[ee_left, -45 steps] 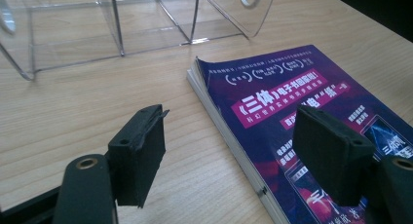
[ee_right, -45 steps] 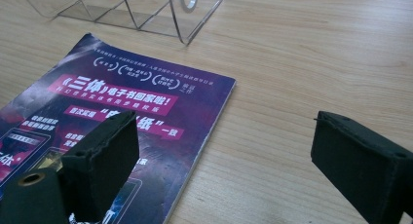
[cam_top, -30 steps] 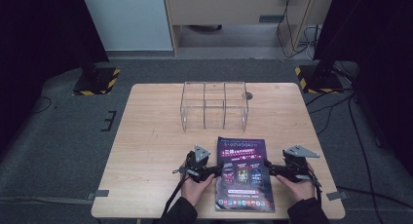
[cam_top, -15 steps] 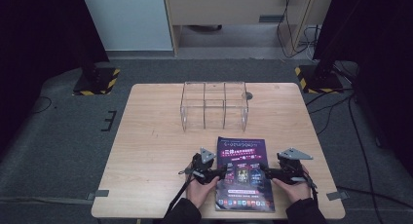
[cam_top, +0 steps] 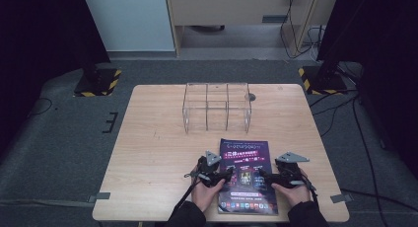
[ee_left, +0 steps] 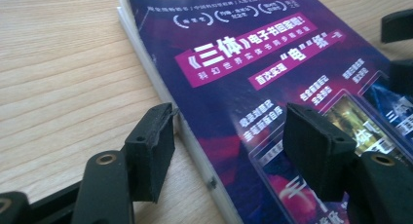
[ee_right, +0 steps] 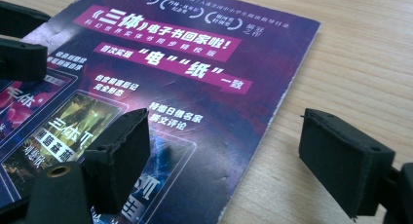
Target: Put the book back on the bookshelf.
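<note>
Purple glossy softcover book (cam_top: pixel 248 175) at the table's near edge, straddled by the parted left gripper (cam_top: pixel 226 173) and right gripper (cam_top: pixel 262 173), jaws just narrowing; light, flexible, slippery; best gripped at its 2 side edges.

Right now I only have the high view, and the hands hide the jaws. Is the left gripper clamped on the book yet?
Observer: No. In the left gripper view the left gripper stands open across the book's left edge, one jaw over the table, the other over the cover, pads clear of it.
Operator: And the right one?
Observer: The right gripper straddles the right edge the same way; its jaws have just been closing, but neither pad presses the book.
Operator: Is it a thin magazine or something thicker?
Observer: Thicker: the left gripper view shows a stack of white pages under the purple cover.
</note>
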